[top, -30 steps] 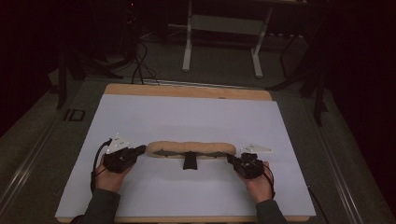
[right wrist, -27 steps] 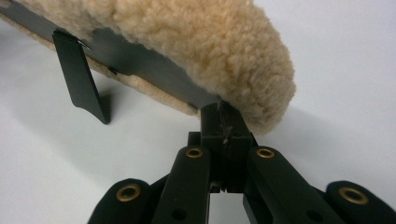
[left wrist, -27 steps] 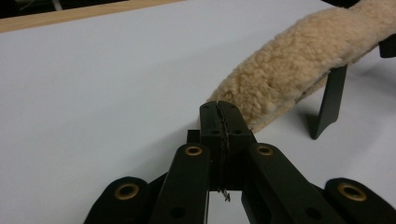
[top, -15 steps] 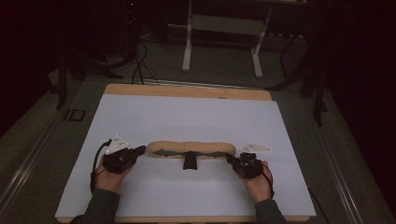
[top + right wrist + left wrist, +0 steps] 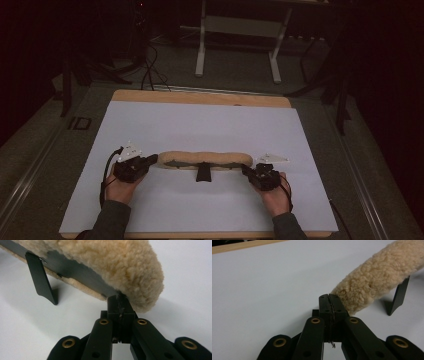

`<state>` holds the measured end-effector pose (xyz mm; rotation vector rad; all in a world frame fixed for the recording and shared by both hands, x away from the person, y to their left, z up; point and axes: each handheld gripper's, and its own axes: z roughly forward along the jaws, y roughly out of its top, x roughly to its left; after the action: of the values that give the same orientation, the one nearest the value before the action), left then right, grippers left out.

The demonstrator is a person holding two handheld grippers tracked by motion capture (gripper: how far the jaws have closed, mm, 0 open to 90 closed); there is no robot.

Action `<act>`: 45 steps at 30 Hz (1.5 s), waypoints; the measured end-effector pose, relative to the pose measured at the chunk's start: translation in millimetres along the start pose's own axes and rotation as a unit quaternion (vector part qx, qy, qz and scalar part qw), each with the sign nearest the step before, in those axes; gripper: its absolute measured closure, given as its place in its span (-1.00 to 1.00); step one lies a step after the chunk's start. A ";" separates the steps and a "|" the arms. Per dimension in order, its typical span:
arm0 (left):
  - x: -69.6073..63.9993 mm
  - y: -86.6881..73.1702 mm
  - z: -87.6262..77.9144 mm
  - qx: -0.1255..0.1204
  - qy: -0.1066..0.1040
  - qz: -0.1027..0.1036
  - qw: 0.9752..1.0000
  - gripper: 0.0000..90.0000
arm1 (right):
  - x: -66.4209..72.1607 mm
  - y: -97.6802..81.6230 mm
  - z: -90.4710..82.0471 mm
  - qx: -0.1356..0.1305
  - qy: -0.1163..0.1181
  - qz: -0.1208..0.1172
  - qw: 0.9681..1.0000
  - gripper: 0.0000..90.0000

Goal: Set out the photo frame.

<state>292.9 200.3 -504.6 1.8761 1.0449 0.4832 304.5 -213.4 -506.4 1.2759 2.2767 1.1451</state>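
Two claws are gripping one fleece pad [image 5: 205,159], one at each end. The pad is lying on the white desk [image 5: 200,125] near its front edge, its long axis running straight from nine o'clock to three o'clock in the high view. The left claw [image 5: 150,161] is clenched on the nine o'clock tip, the right claw [image 5: 247,171] on the three o'clock tip. In the left gripper view the jaws are pressing together at the fleece end [image 5: 372,282]. A black strap tab [image 5: 203,173] is hanging from the pad's middle toward six o'clock, touching the desk.
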 end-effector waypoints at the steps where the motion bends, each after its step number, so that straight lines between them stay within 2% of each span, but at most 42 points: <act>1: -0.4 -0.1 -0.2 0.001 0.000 0.000 1.000 1.00 | -0.5 0.2 0.1 0.000 0.001 0.000 1.000 0.99; 11: -4.7 -1.0 -2.4 0.003 0.001 0.007 1.000 1.00 | -3.0 2.8 1.9 0.000 0.000 0.004 1.000 0.99; 20: -8.8 -2.8 -5.0 0.004 -0.002 0.013 1.000 1.00 | -3.4 8.1 4.2 -0.005 0.012 0.015 1.000 0.99; 45: -18.9 -3.3 -6.3 0.006 -0.005 0.024 1.000 1.00 | 0.2 18.5 7.6 0.002 0.012 0.006 1.000 0.99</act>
<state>276.4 188.8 -502.5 1.9170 1.0001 0.4954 319.5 -204.1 -497.3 1.2846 2.2931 1.1673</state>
